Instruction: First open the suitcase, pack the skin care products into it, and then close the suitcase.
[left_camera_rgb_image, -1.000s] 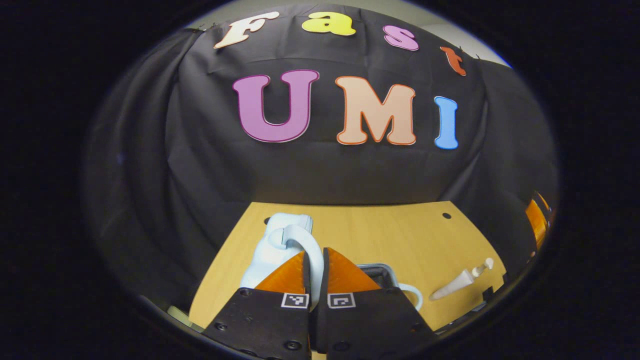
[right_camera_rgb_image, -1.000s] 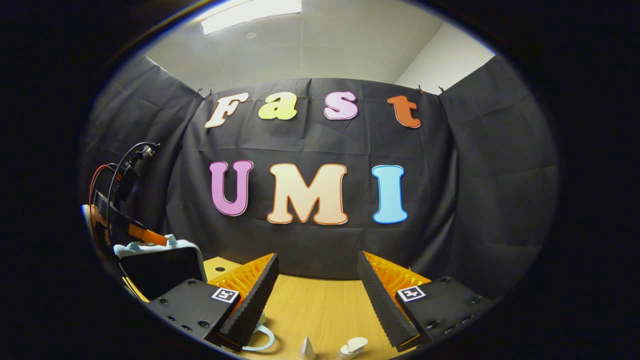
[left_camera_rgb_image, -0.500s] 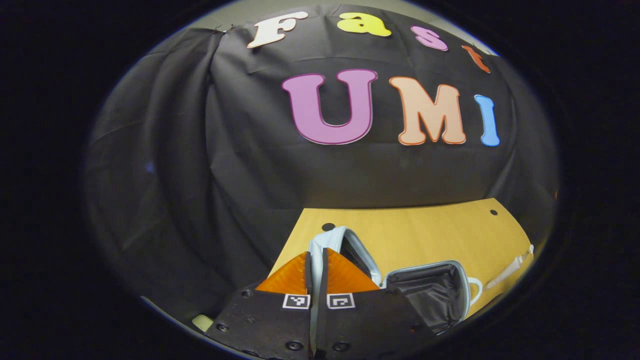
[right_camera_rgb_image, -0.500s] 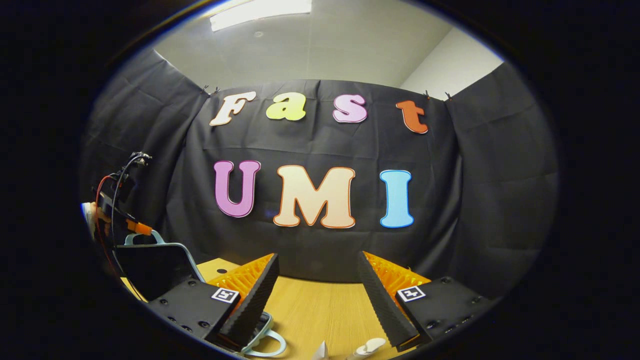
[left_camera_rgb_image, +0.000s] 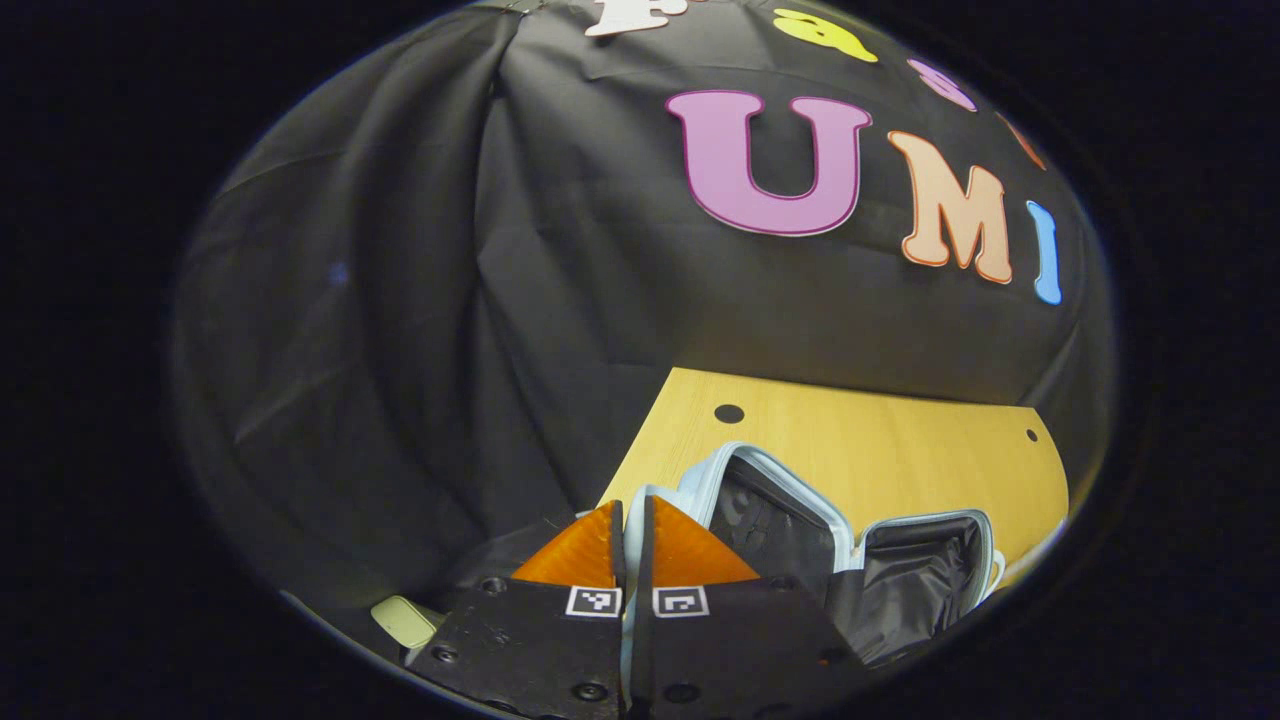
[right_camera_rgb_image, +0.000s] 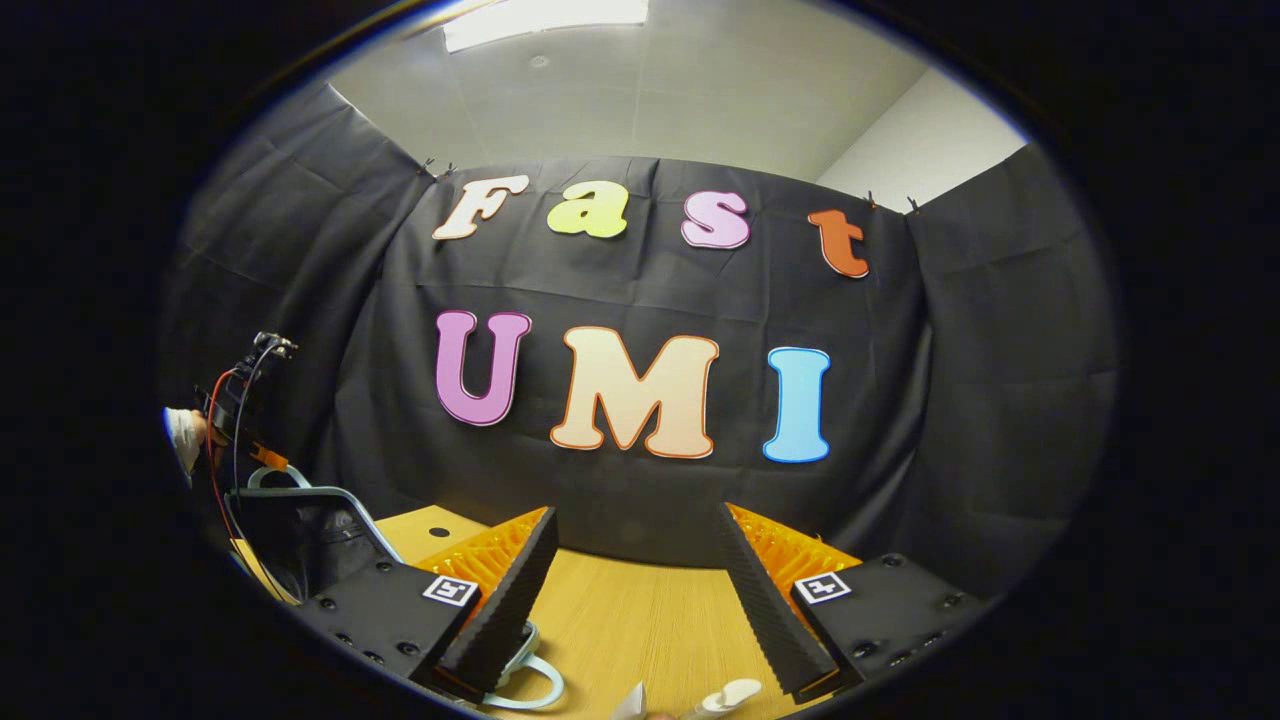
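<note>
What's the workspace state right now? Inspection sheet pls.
Surface: light wooden table, round holes.
Job's things: pale-blue hard-shell suitcase open, dark lining showing, lid raised; white skin care tube on the table, unpacked.
Clutter: small pale-green object at the table edge.
Grippers: left gripper shut on suitcase's pale-blue handle; right gripper open, holding nothing.
Cables: red and black cables on the left gripper.
Surroundings: black cloth wall; ceiling light.

Hand-held gripper (left_camera_rgb_image: 629, 520) clamps open suitcase's (left_camera_rgb_image: 800, 510) handle.
</note>
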